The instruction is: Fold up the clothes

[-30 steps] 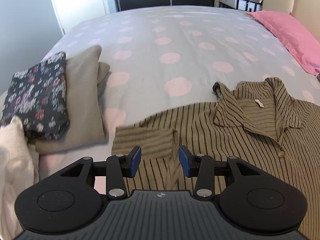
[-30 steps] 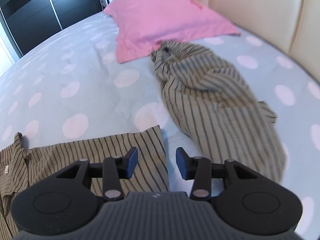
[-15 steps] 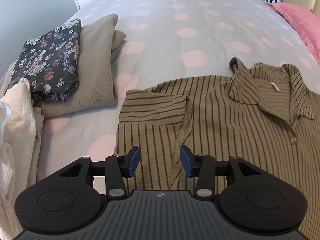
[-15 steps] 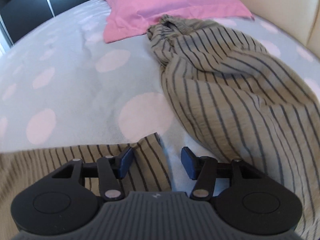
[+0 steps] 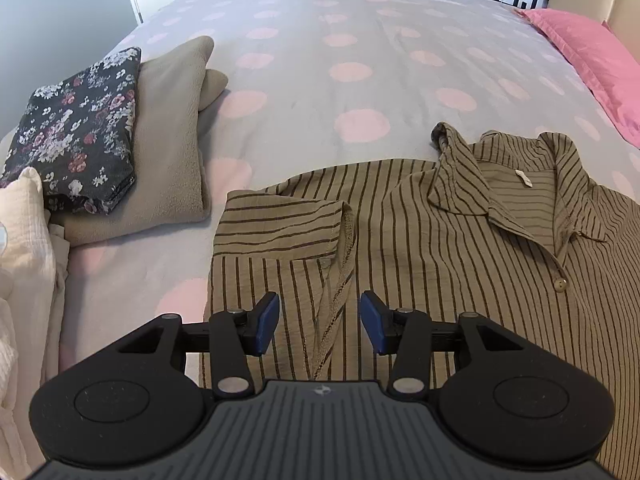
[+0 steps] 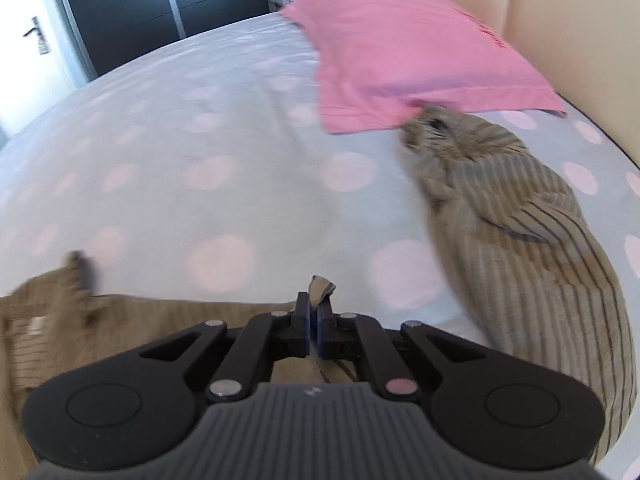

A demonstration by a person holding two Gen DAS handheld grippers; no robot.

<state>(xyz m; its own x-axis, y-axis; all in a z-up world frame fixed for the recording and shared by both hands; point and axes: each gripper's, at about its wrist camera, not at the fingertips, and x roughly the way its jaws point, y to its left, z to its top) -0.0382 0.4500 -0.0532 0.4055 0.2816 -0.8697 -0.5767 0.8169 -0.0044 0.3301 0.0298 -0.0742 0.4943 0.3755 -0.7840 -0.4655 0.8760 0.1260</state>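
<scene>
Right gripper point(image 6: 313, 322) pinches the striped shirt point(image 5: 420, 240) sleeve tip, seemingly to fold it inward; left gripper point(image 5: 319, 322) hovers wide open over the folded sleeve point(image 5: 280, 224), holding nothing.

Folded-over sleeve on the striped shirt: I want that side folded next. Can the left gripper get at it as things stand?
Probably yes. The left gripper is open, holds nothing, and the folded sleeve lies just ahead on the striped shirt with nothing covering it.

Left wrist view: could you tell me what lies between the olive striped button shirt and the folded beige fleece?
Only bare polka-dot bedsheet separates shirt from fleece.
</scene>
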